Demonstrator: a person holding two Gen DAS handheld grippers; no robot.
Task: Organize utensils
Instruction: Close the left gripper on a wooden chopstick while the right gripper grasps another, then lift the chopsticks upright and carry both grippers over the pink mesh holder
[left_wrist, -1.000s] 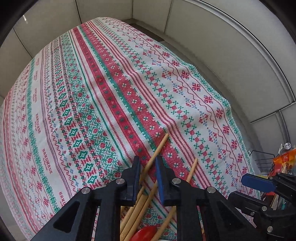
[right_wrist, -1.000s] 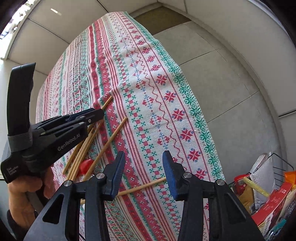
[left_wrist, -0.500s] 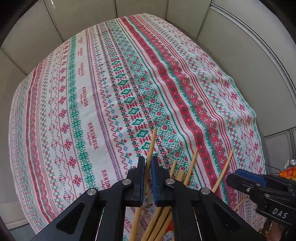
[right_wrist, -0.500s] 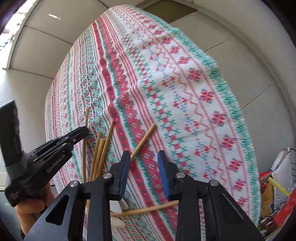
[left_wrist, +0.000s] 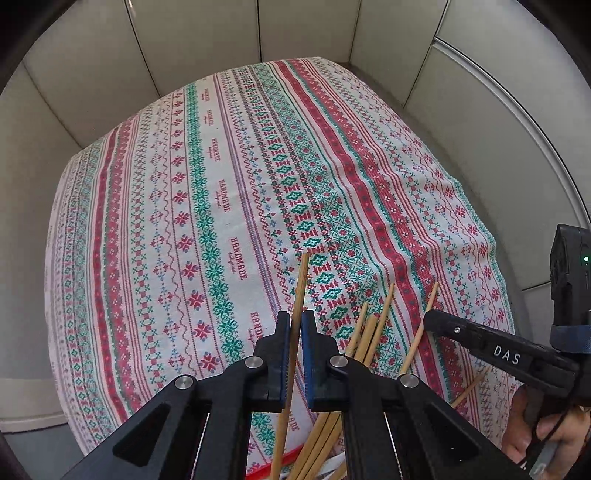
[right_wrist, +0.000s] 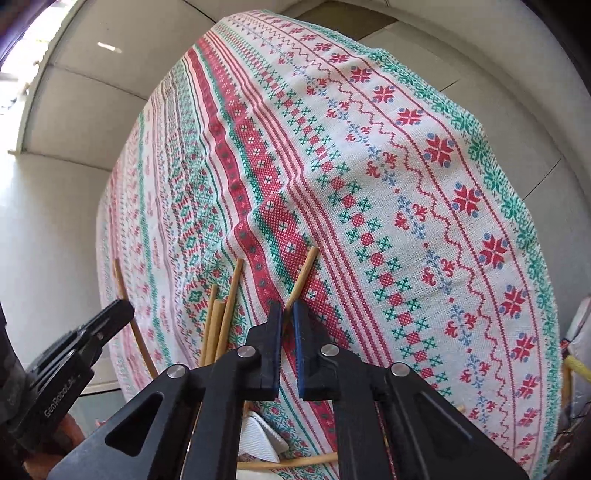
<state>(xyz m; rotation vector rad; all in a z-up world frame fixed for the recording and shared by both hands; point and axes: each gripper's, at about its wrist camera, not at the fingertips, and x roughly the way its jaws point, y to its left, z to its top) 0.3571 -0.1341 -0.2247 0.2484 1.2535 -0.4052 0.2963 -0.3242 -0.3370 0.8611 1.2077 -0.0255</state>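
Both grippers tip steeply down over the tablecloth (left_wrist: 207, 229). The left gripper (left_wrist: 295, 325) is clamped on one bamboo chopstick (left_wrist: 301, 280), lifted clear of the cloth. The right gripper (right_wrist: 288, 314) pinches another chopstick (right_wrist: 303, 275). Loose chopsticks (left_wrist: 369, 332) lie bunched between them near the table's near edge.

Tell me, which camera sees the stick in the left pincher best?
The left wrist view: the left gripper pinches the chopstick right in the middle. The right wrist view shows only a thin piece at the picture's left edge.
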